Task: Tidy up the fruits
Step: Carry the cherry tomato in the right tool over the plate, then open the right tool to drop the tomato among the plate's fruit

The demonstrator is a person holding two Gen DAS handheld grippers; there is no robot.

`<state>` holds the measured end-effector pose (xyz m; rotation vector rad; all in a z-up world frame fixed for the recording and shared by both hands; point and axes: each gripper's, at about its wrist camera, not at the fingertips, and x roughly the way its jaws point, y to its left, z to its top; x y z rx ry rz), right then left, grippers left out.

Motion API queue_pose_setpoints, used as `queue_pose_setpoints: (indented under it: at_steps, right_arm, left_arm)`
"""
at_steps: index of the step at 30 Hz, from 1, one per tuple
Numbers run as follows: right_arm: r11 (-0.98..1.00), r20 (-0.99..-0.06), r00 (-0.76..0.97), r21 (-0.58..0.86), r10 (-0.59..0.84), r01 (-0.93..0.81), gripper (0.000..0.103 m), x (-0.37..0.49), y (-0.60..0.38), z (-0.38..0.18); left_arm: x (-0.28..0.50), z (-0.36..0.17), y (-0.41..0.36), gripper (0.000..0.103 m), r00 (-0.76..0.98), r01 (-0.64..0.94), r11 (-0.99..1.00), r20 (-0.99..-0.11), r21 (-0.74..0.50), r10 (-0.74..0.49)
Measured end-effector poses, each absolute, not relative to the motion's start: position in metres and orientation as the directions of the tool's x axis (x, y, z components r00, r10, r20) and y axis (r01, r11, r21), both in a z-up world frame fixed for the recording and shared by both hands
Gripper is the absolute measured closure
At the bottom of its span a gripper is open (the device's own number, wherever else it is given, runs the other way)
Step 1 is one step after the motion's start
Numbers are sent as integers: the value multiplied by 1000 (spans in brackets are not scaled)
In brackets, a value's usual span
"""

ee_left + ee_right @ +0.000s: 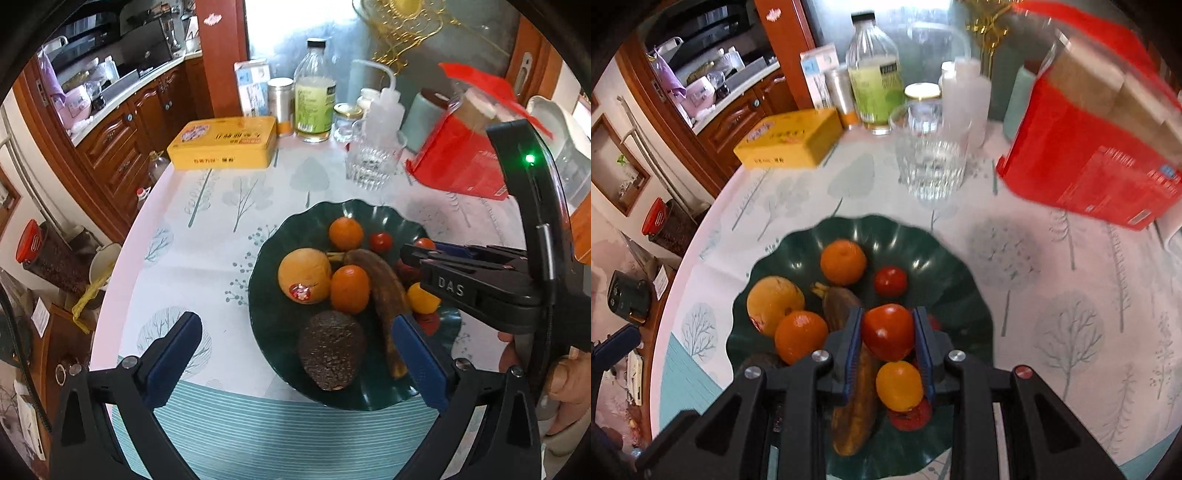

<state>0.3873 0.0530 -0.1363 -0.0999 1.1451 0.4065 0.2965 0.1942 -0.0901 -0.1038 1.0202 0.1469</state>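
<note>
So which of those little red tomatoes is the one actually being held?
The tomato clamped between the right gripper's jaws, above the green plate. The smaller tomato farther back lies loose on the plate.

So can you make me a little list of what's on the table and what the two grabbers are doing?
plate: dark green plate with wavy rim, on the tablecloth
fruit on plate: oranges, brown banana, avocado, small tomatoes, yellow round fruit
right hand-held gripper: shut on a red tomato, above the plate
left hand-held gripper: wide open, holding nothing
behind plate: yellow tin, glass, bottle, red bag
</note>
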Motion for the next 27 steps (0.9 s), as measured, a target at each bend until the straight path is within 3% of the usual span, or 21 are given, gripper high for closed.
queue_pose_setpoints:
  at_steps: [5, 27]
  right_arm:
    - [913, -906, 302, 178, 298, -366, 73, 385, 53, -141]
    - [906, -864, 405, 124, 299, -404, 72, 308, 4, -96]
  left_arm:
    - [299, -97, 198, 1, 503, -185, 982, -861, -27, 71]
    - [246, -72, 165, 1, 516, -183, 983, -853, -19, 79]
